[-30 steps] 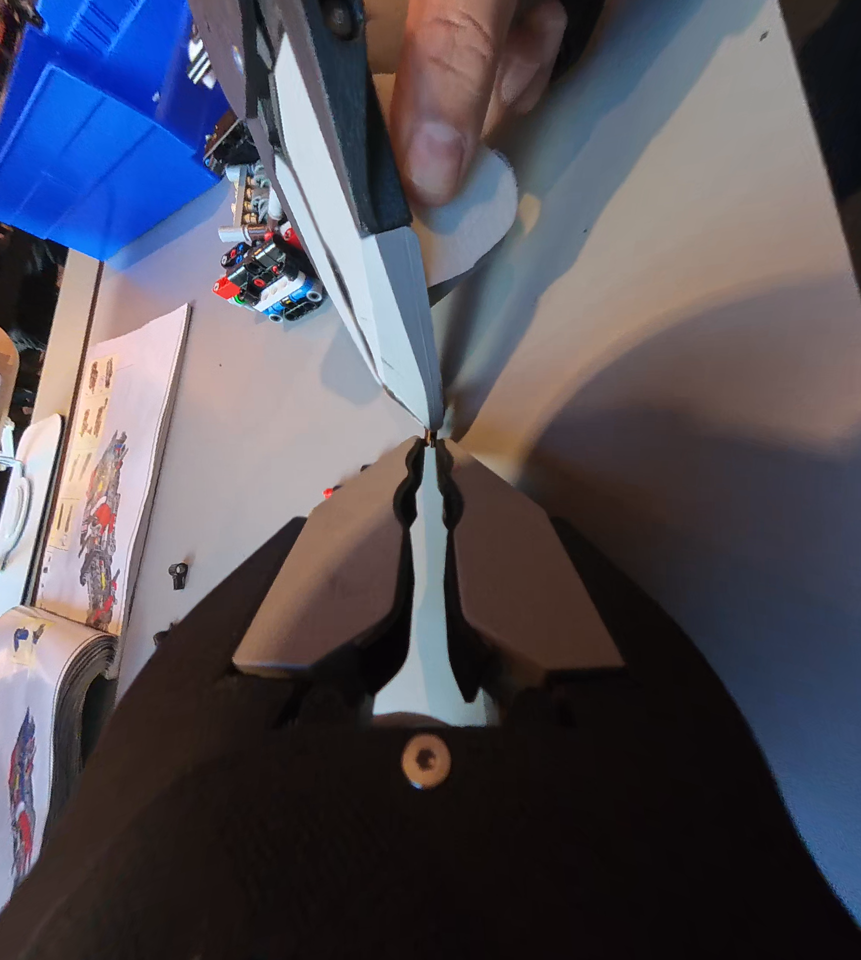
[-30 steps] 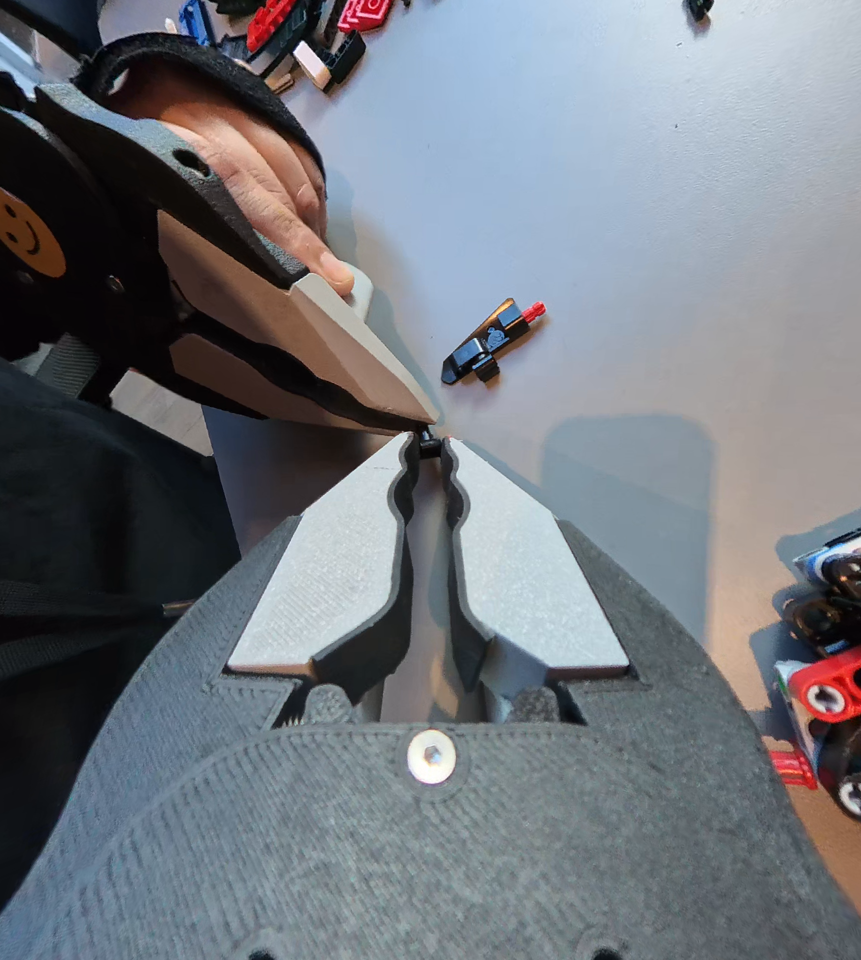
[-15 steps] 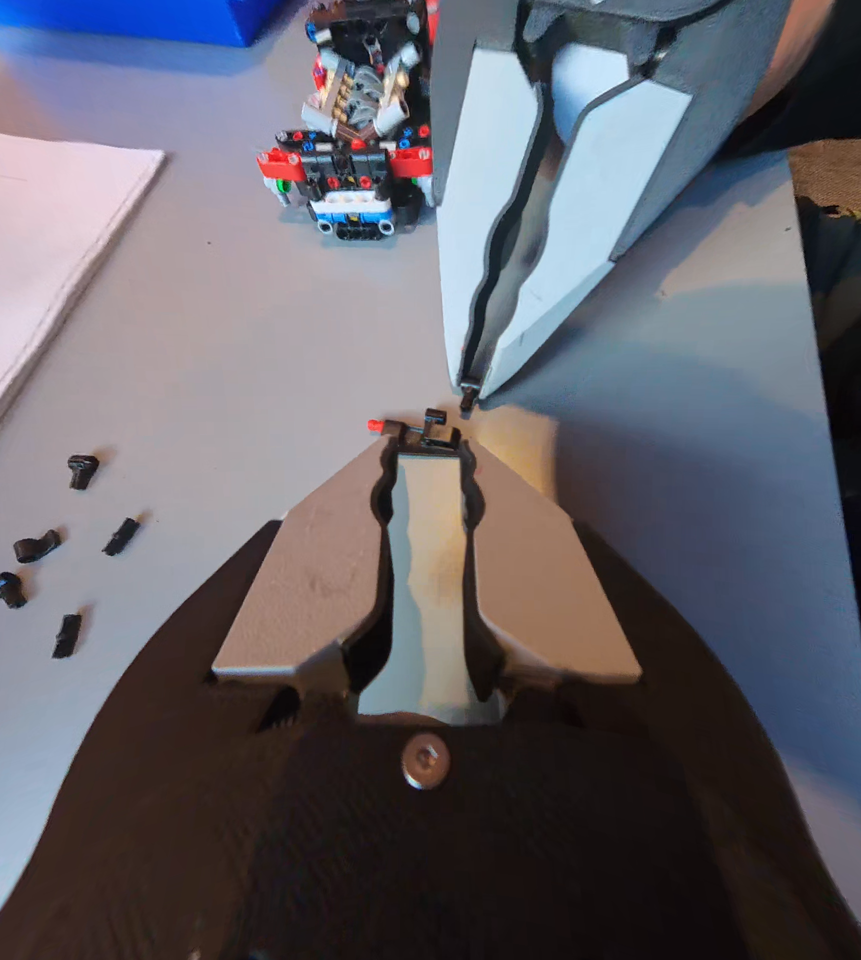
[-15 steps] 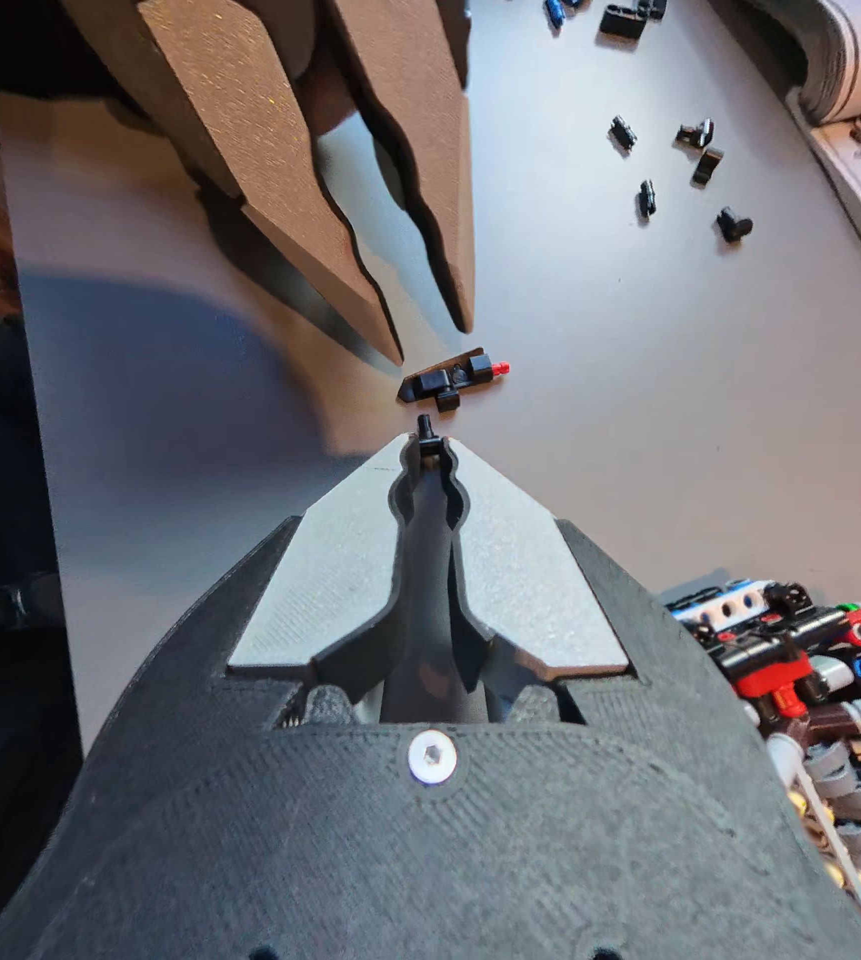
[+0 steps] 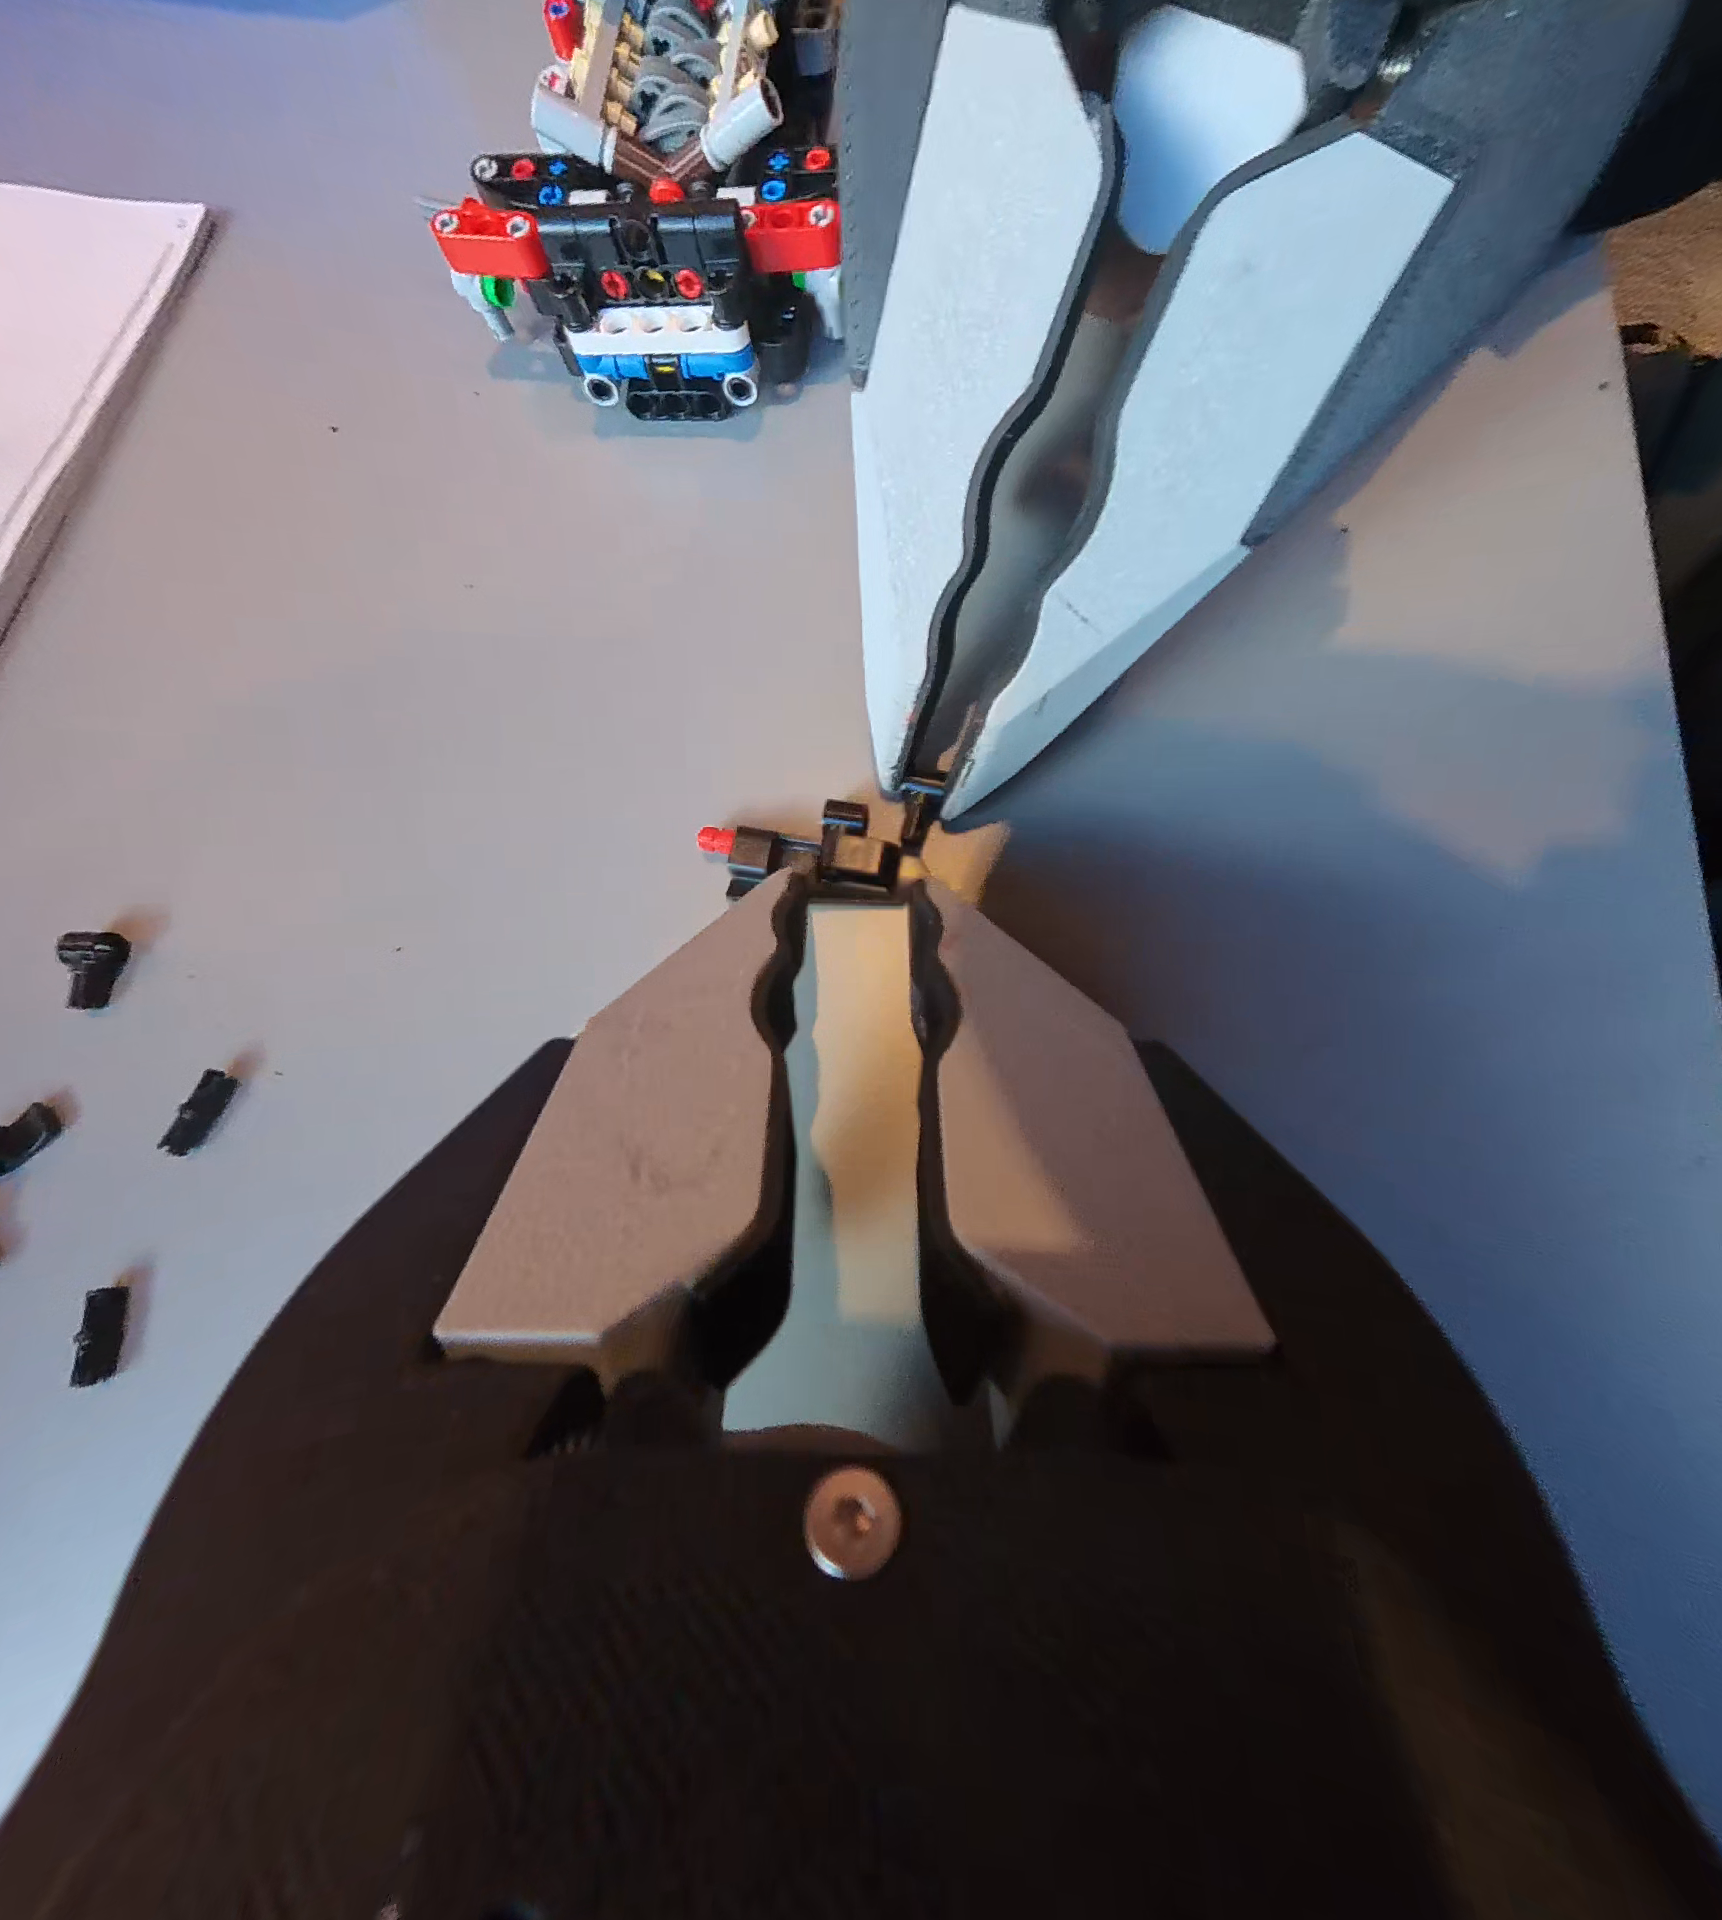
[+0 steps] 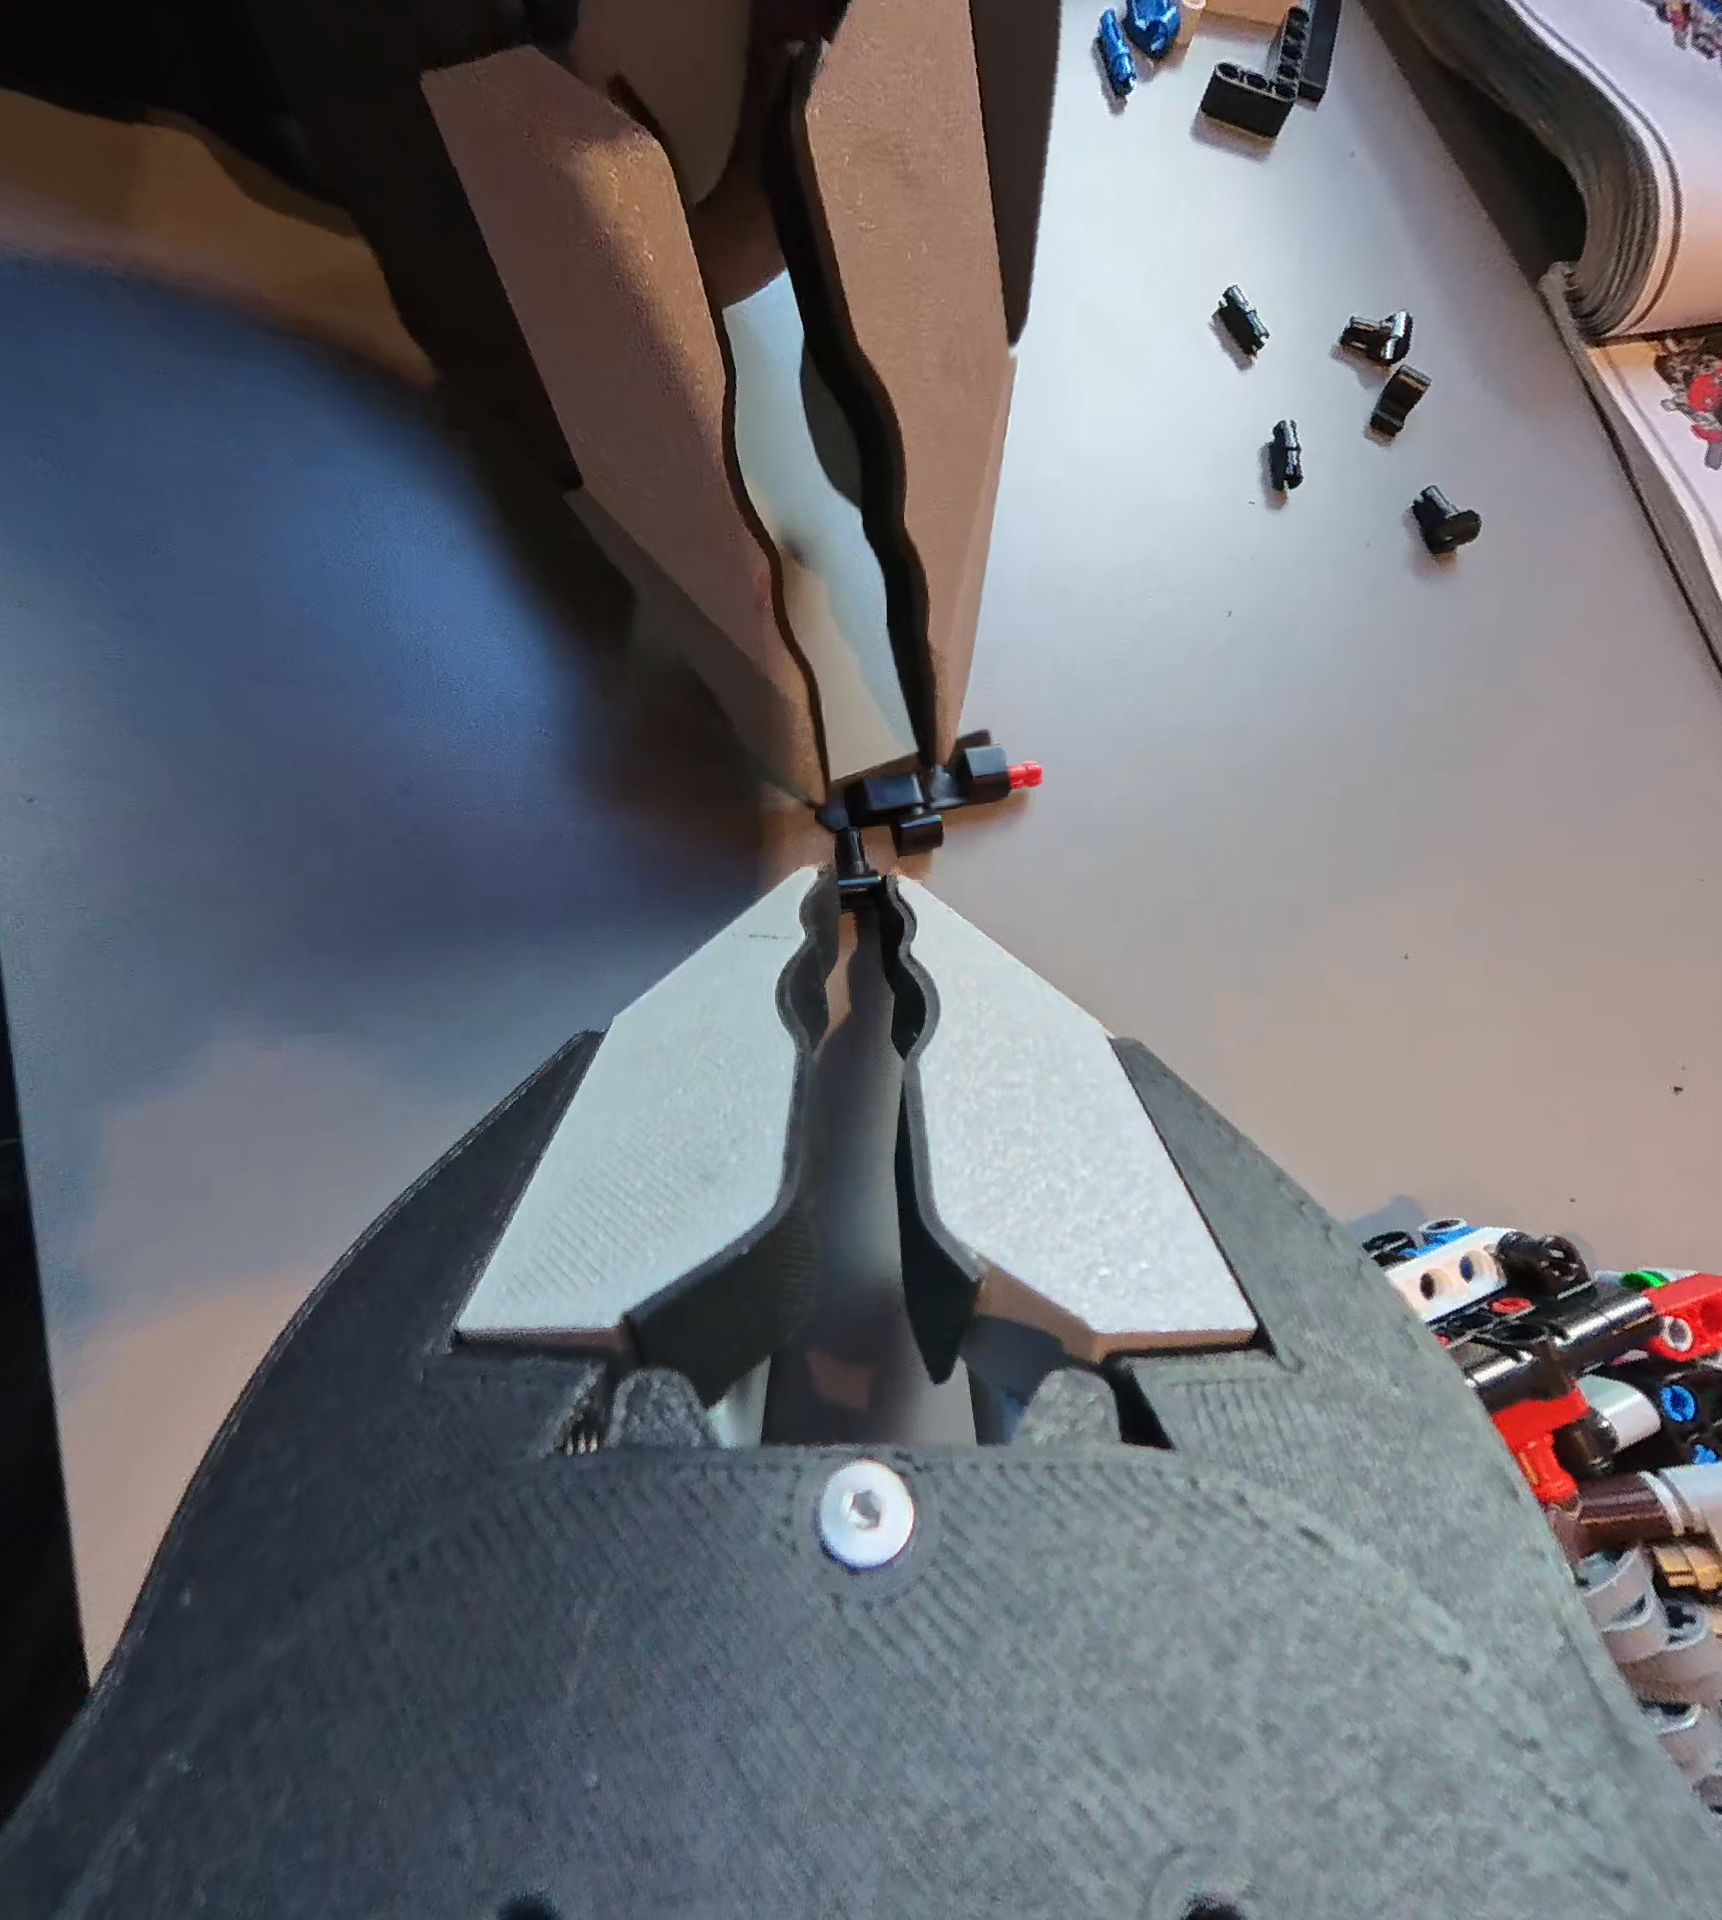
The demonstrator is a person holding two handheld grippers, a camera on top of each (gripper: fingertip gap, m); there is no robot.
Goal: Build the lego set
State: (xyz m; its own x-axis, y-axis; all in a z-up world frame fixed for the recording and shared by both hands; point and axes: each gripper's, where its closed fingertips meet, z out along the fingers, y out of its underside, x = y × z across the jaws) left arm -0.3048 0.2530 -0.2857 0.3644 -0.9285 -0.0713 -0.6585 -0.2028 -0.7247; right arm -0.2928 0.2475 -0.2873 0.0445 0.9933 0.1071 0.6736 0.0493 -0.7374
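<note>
The left claw (image 5: pixel 852 883) grips a small black assembly (image 5: pixel 815 847) with a red pin, low over the grey surface (image 5: pixel 524 623). The right claw (image 6: pixel 862 883) pinches a black peg (image 6: pixel 852 857) against it. Beyond the assembly stands the half-built model (image 5: pixel 649 239); left lie loose black pieces (image 5: pixel 88 1143) and a booklet (image 5: pixel 5 364), its print too small to read. The surface edge (image 5: pixel 1646 623) runs close on the right.

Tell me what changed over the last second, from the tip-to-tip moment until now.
The left gripper swung down and closed around the small black assembly with the red pin on the table. The right gripper brought its black pin against that assembly. The loose black pieces stayed put.
</note>
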